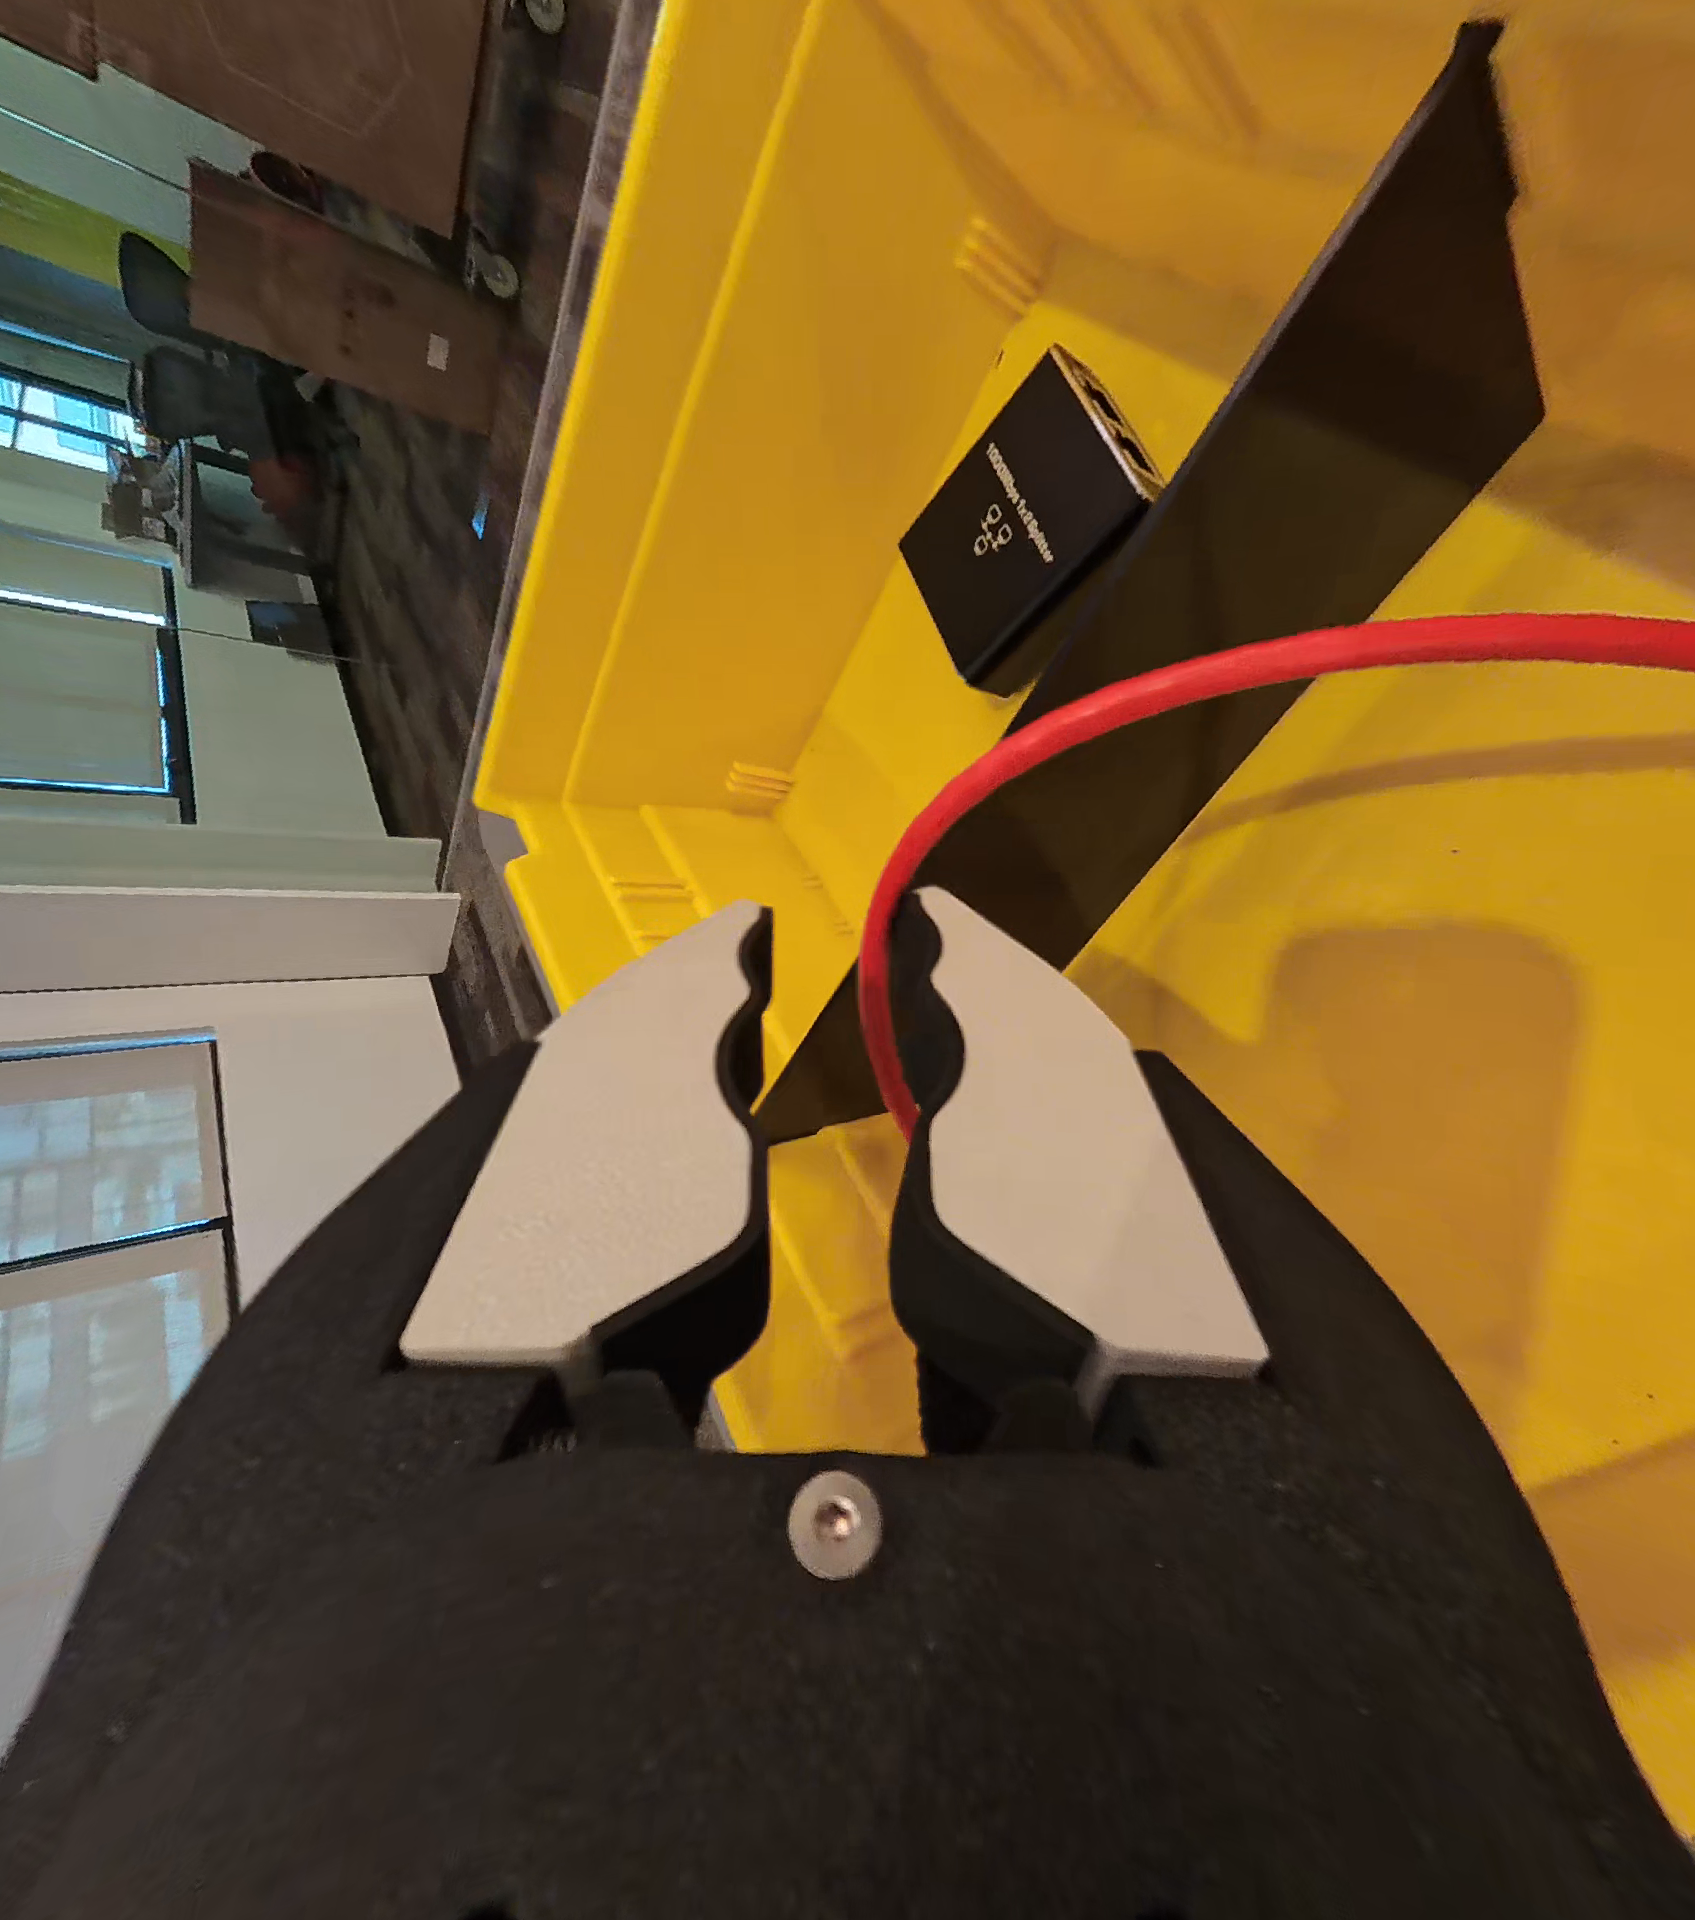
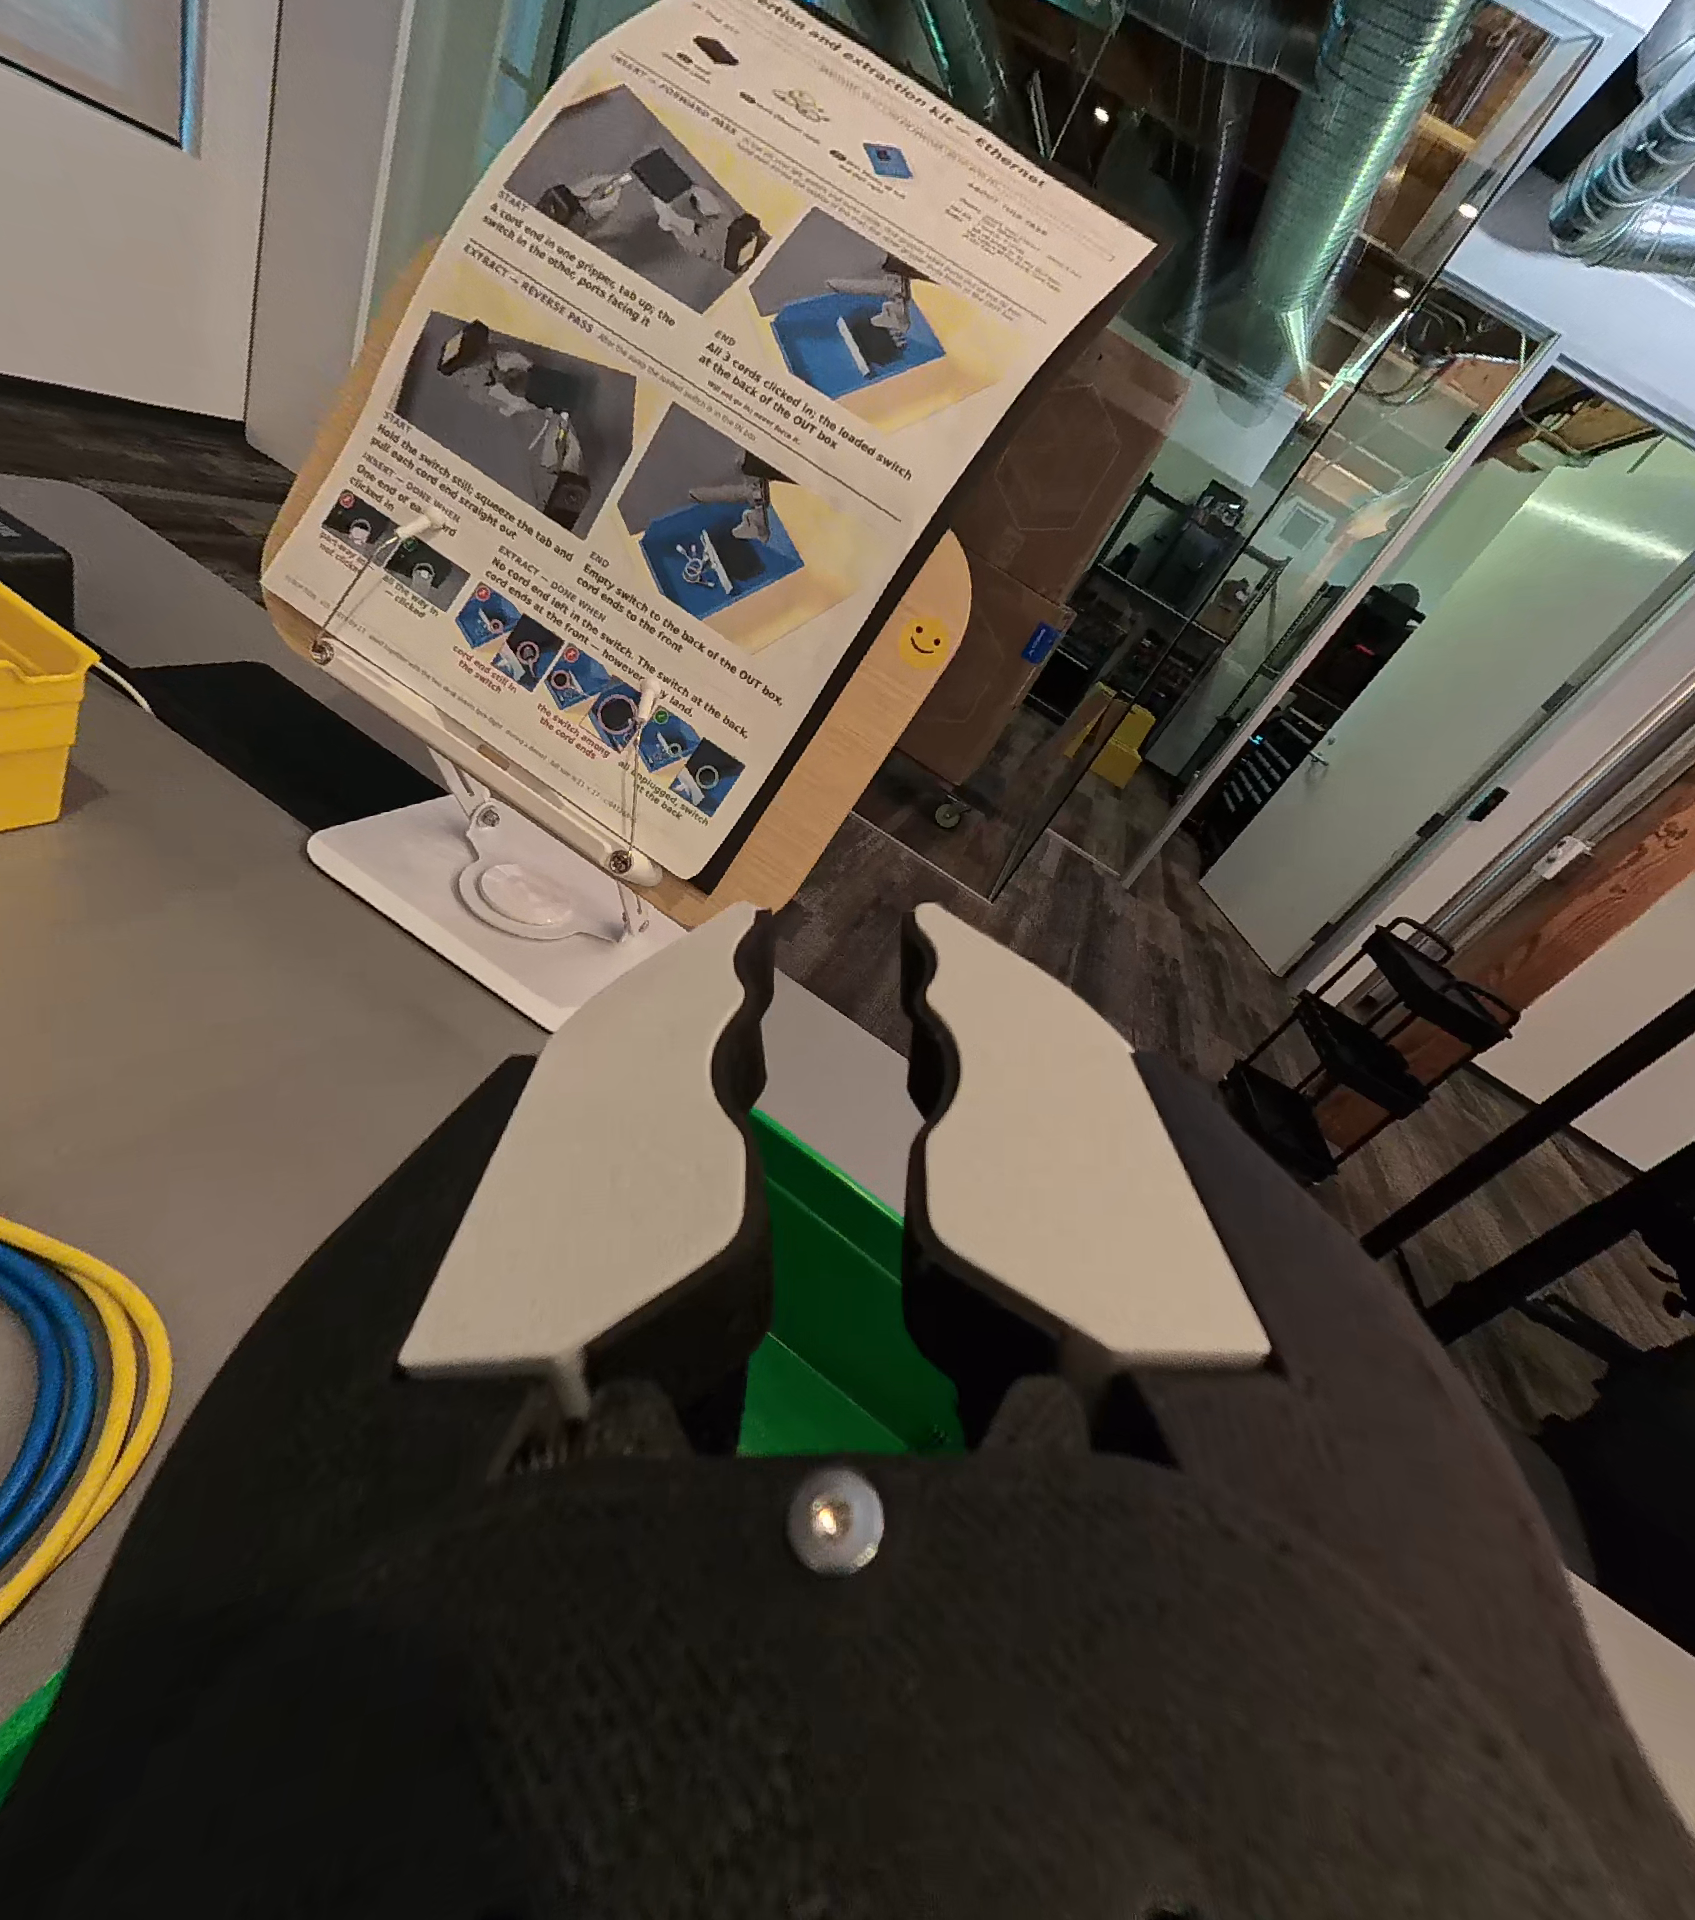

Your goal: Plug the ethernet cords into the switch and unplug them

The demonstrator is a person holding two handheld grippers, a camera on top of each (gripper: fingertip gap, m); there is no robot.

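Inside the yellow bin (image 1: 1342,1039), past the left gripper (image 1: 841,914): jaws a little apart, a red cord (image 1: 1186,665) brushing one finger, not pinched. Beyond the black divider (image 1: 1290,582), the black switch (image 1: 1030,520), far left. Over the grey table (image 2: 199,987), the right gripper (image 2: 838,920), narrowly parted, holding nothing; blue cord (image 2: 53,1382) and yellow cord (image 2: 142,1351) near left.

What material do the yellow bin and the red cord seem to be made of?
The yellow bin looks like moulded hard plastic, with a slight gloss: it has stepped rims and small ribs. The red cord seems to have a smooth, flexible rubbery or plastic jacket, since it bends in an even curve.
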